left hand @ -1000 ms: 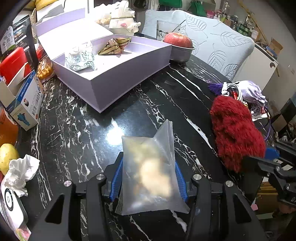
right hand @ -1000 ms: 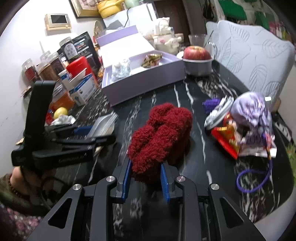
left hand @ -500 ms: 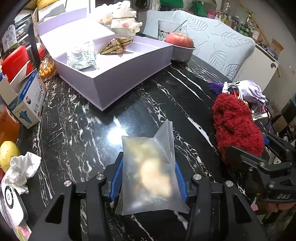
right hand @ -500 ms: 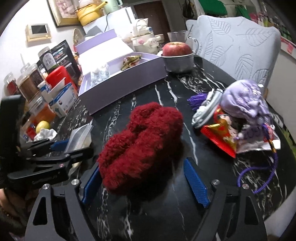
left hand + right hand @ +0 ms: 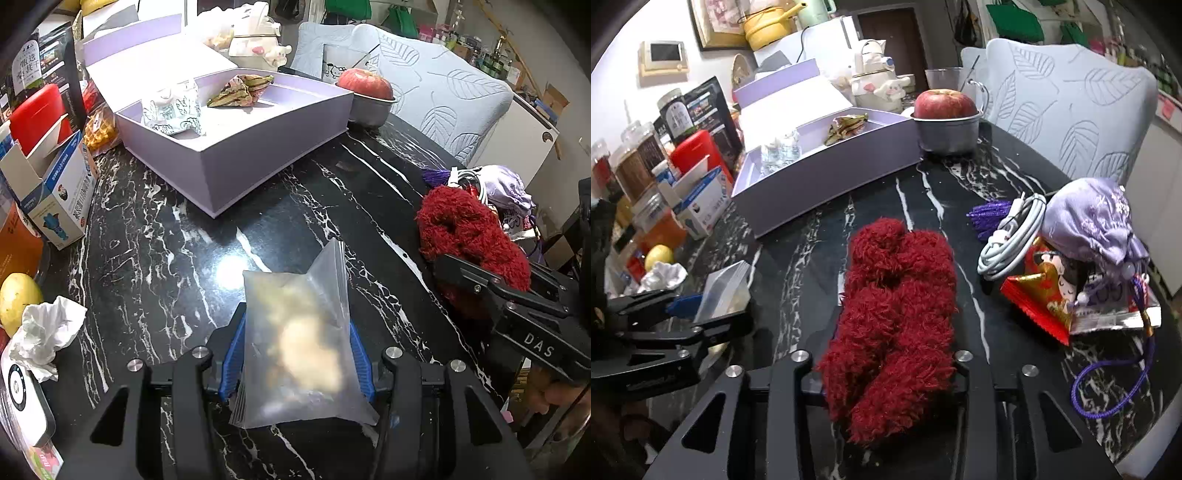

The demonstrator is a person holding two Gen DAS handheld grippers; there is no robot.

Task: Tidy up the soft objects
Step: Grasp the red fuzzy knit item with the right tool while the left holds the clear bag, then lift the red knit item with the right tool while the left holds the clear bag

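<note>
My left gripper (image 5: 295,350) is shut on a frosted plastic bag (image 5: 299,332) with a pale soft lump inside, held over the black marble table (image 5: 184,240). My right gripper (image 5: 890,369) is closed around the near end of a fluffy red fabric piece (image 5: 897,306) lying on the table; the fur hides the pads. The red piece also shows in the left wrist view (image 5: 469,229). A lilac open box (image 5: 236,136) at the back holds a white printed pouch (image 5: 171,110) and a green patterned pouch (image 5: 240,88).
A metal cup with a red apple (image 5: 945,107) stands right of the box. A purple drawstring pouch (image 5: 1093,221), a coiled white cable (image 5: 1012,232) and a red packet (image 5: 1041,295) lie right. Cartons, jars, a crumpled tissue (image 5: 44,332) and a lemon (image 5: 16,299) crowd the left edge.
My right gripper opened wide half a second ago, moved forward over the red piece and has now closed on it further along. The left gripper holds the bag as before.
</note>
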